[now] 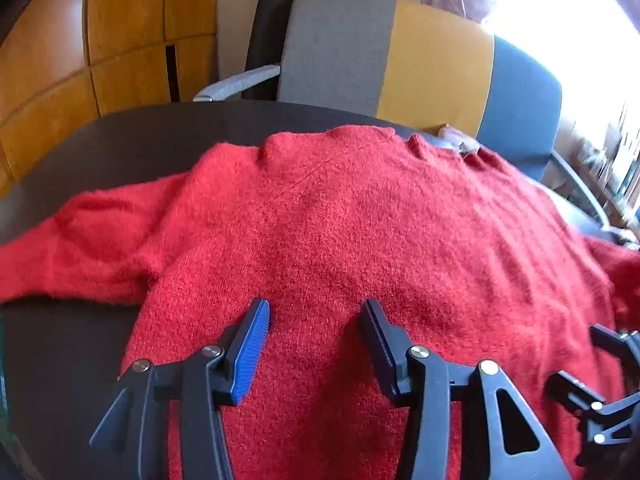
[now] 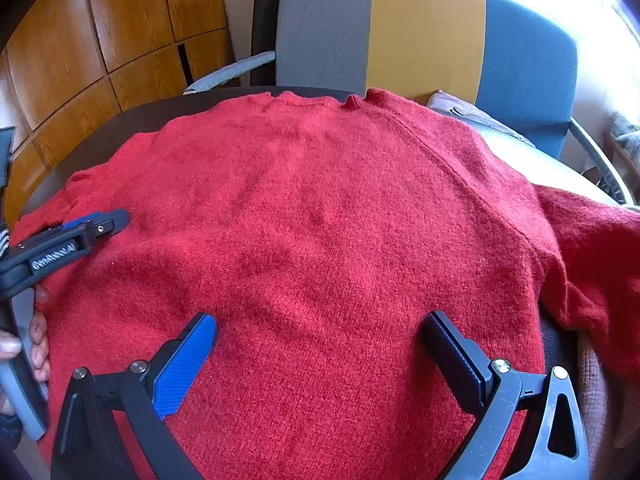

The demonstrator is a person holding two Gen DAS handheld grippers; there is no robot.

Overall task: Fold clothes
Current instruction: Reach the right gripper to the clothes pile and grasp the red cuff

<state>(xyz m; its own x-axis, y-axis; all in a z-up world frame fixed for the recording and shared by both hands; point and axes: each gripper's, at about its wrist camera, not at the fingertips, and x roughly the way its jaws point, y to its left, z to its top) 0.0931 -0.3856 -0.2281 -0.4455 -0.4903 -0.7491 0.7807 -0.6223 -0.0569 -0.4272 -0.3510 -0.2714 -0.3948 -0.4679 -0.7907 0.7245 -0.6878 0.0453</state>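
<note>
A red knitted sweater (image 1: 360,232) lies spread flat on a dark round table (image 1: 132,140), collar at the far edge; it also shows in the right wrist view (image 2: 320,220). One sleeve (image 1: 80,248) stretches out to the left, the other (image 2: 592,256) hangs off the right side. My left gripper (image 1: 316,312) is open and empty just above the sweater's lower body, left of centre. My right gripper (image 2: 320,328) is wide open and empty over the lower body. The left gripper also appears in the right wrist view (image 2: 96,224) at the left edge.
A chair (image 2: 424,32) with grey, yellow and blue back panels stands behind the table. Wooden cabinets (image 2: 100,40) fill the back left. A black roll (image 2: 268,20) leans by the chair. A bright window is at the upper right.
</note>
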